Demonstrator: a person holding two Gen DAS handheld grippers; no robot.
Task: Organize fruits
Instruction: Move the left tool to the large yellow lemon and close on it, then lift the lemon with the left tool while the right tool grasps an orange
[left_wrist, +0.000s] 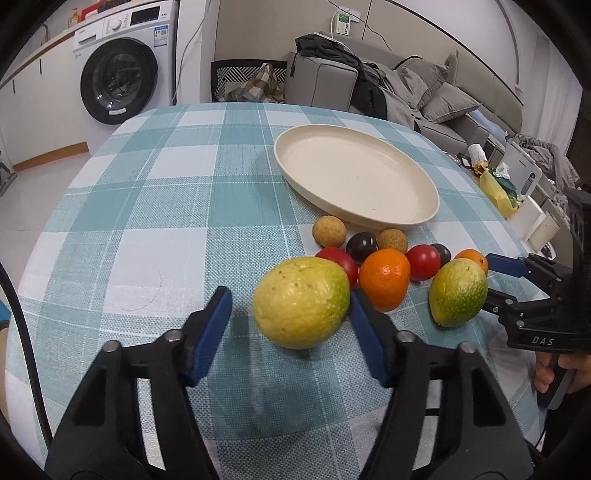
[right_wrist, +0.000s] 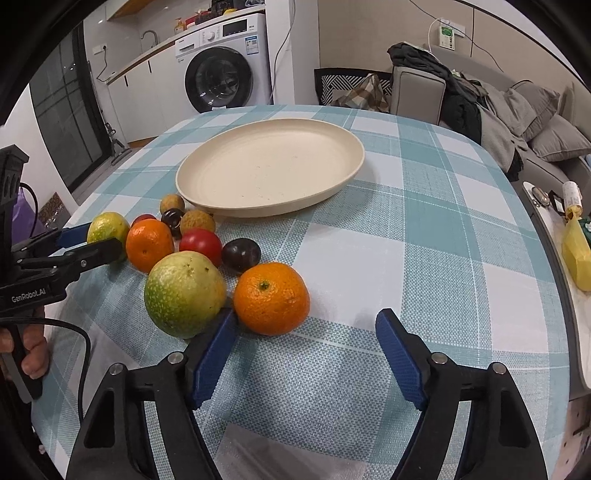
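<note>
A cream oval plate (left_wrist: 369, 210) (right_wrist: 207, 199) lies empty on the checked tablecloth. In front of it sits a cluster of fruit. My left gripper (left_wrist: 290, 317) is open, its blue pads either side of a yellow-green guava (left_wrist: 301, 302) (right_wrist: 107, 227), not closed on it. My right gripper (right_wrist: 306, 354) is open; an orange (right_wrist: 271, 297) (left_wrist: 472, 258) sits just ahead between its pads and a second guava (right_wrist: 184, 293) (left_wrist: 458, 291) touches its left pad. Another orange (left_wrist: 384, 278) (right_wrist: 149, 243), red tomatoes (left_wrist: 423, 262), dark plums (right_wrist: 240, 254) and brown longans (left_wrist: 328, 230) lie behind.
The round table (left_wrist: 147, 206) drops off at its edges. A washing machine (left_wrist: 122, 66), a chair (left_wrist: 247, 81) and a sofa with clothes (left_wrist: 406, 85) stand beyond. A side table with a yellow bag (right_wrist: 576, 254) stands at the right.
</note>
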